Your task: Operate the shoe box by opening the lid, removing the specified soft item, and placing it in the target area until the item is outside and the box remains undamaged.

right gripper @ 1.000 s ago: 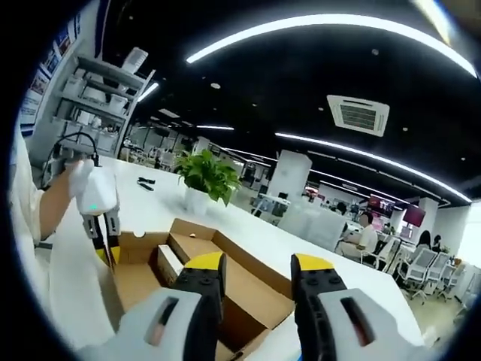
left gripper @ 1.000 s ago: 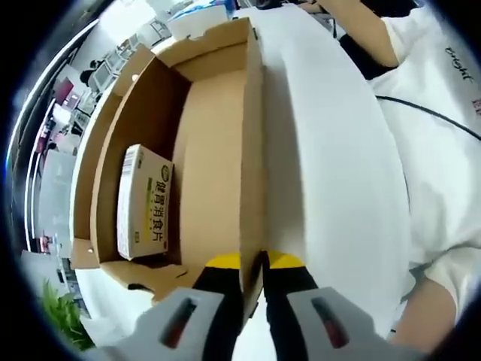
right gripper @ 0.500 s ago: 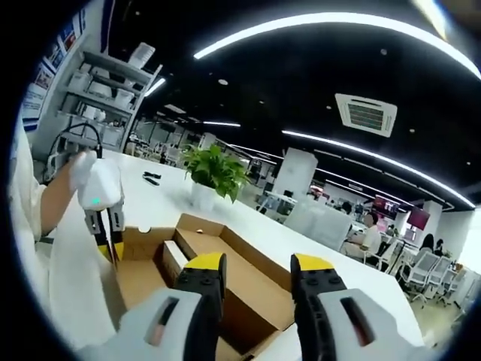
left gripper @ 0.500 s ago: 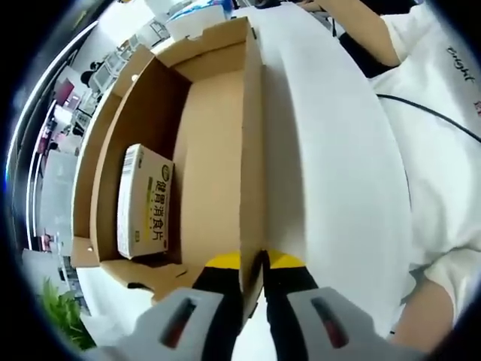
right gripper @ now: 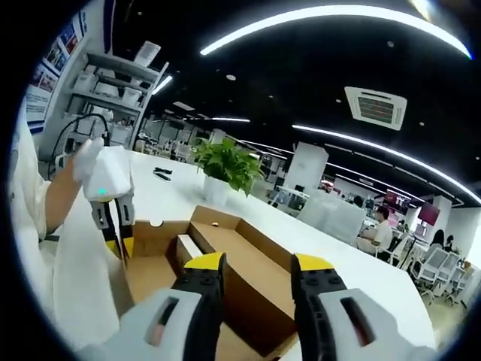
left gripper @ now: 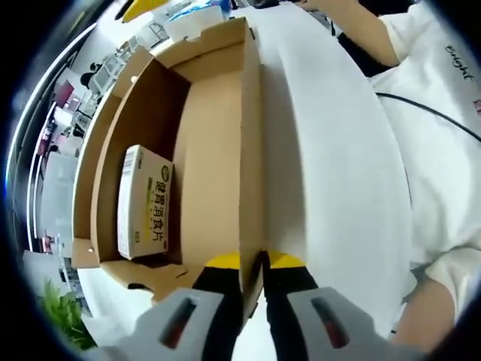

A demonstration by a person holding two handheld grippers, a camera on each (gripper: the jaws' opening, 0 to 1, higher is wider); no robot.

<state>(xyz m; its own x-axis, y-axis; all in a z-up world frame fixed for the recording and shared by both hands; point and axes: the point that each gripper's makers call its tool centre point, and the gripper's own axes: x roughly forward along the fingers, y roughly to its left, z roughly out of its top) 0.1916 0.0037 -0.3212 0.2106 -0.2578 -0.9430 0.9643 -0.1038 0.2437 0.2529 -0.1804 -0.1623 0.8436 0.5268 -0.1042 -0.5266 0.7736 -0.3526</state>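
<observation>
Shoe box (left gripper: 210, 150) open – small packet (left gripper: 143, 203) inside, left claw (left gripper: 252, 265) clamped on box wall, right claw (right gripper: 255, 271) apart.

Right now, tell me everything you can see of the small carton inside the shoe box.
The small carton is a pale cardboard packet with green and dark printed characters and yellow edging. It lies flat on the floor of the open shoe box, against one side wall near a corner. No gripper touches it. It looks closed and undamaged.
</observation>
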